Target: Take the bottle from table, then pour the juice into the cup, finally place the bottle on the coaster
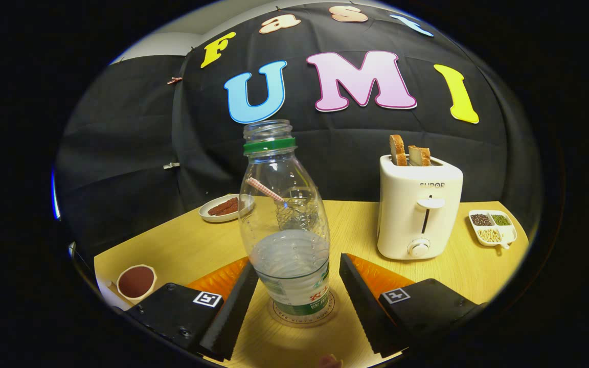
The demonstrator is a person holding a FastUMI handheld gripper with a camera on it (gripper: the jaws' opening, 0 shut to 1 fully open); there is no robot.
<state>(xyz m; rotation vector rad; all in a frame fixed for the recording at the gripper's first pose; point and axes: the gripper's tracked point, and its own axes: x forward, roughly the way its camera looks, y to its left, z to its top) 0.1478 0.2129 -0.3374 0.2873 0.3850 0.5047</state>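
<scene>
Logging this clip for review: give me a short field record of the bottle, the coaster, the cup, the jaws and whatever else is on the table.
bottle: uncapped, upright, partly filled, standing on the coaster
coaster: round, under the bottle's base
cup: clear, seen through the bottle, beyond it
gripper: jaws open, one each side of the bottle, apparently not pressing it
toaster: beyond the jaws, two slices sticking up
plate: holds a dark food piece, near the wall
divided dish: grains, past the toaster
small bowl: dark contents

Clear bottle with green neck ring, white toaster, yellow wood-grain table, checked pink straw
</scene>
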